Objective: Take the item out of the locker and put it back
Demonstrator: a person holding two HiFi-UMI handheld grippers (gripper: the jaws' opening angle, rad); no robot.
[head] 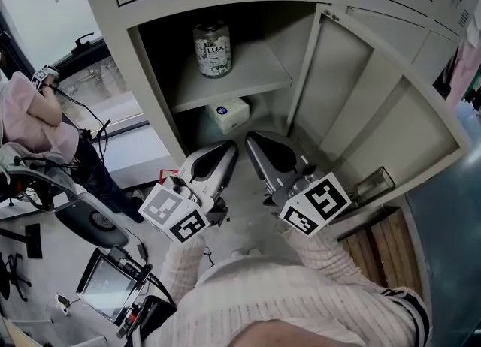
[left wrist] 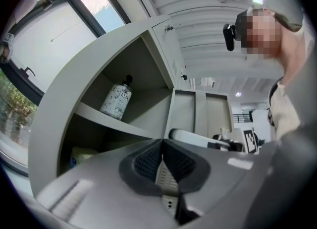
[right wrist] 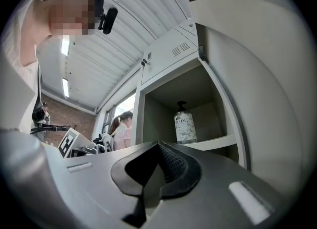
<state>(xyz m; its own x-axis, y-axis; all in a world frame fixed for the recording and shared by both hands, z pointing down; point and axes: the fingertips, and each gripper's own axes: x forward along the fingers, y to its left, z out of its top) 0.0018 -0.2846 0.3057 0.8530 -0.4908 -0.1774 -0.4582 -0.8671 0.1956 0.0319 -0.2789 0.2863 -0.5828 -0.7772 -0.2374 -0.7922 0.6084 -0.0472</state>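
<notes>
A clear pump bottle [head: 212,49] with a patterned label stands upright on the upper shelf of the open locker [head: 154,75]. It also shows in the left gripper view as the bottle [left wrist: 117,100] and in the right gripper view as the bottle [right wrist: 184,127]. My left gripper [head: 230,146] and right gripper [head: 252,137] hang side by side in front of the lower compartment, below the bottle and apart from it. The left gripper [left wrist: 162,143] is shut and empty. The right gripper [right wrist: 158,146] is shut too, with nothing between its pads.
A white and blue packet [head: 228,114] lies in the lower compartment under the shelf. The locker door [head: 376,113] stands swung open at the right. A person in pink [head: 30,113] sits at the left among cables and equipment. Wooden slats [head: 376,240] lie at the lower right.
</notes>
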